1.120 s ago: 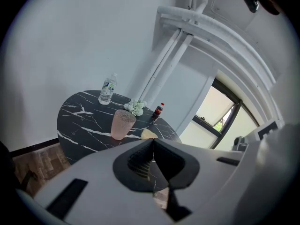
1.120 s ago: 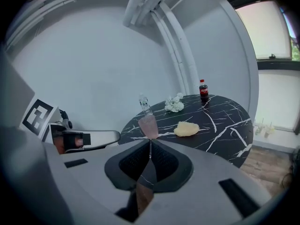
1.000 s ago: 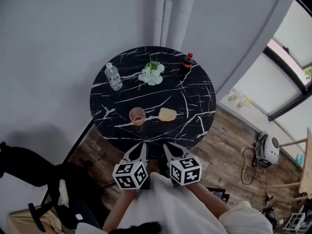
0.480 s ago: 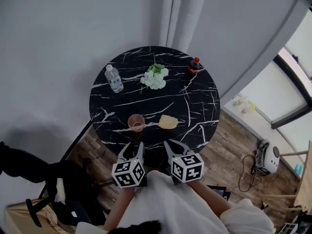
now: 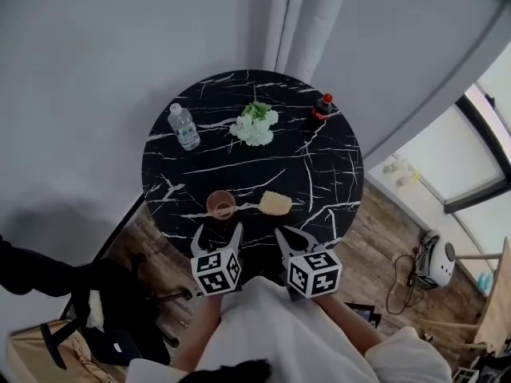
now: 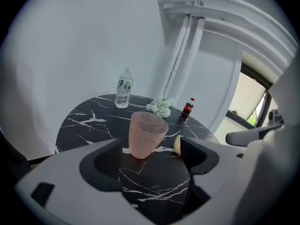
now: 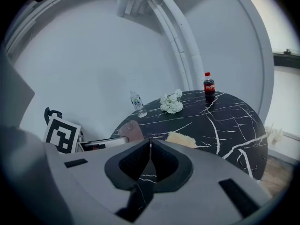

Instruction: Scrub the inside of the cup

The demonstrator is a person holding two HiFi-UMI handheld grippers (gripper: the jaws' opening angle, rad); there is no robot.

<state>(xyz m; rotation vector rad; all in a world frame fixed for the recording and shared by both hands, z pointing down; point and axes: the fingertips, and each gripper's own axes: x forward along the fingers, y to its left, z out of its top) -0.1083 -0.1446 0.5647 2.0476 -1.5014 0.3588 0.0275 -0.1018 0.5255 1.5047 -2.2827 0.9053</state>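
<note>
Head view: cup (image 5: 221,204) is standing near the table's (image 5: 319,182) near edge, sponge (image 5: 275,203) lying just right of it. Left gripper (image 5: 216,231), its jaws having just been opening wide, is hovering just short of the cup with nothing between them. Right gripper (image 5: 286,236) is hovering closed and empty.

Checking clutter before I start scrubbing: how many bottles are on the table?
2. A clear water bottle stands at the table's far left; a red-capped cola bottle stands at its far right. None appears hidden.

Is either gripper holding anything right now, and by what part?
Nothing is held. The left gripper has just been opening its jaws, with nothing between them and the cup ahead. The right gripper is shut and empty.
</note>
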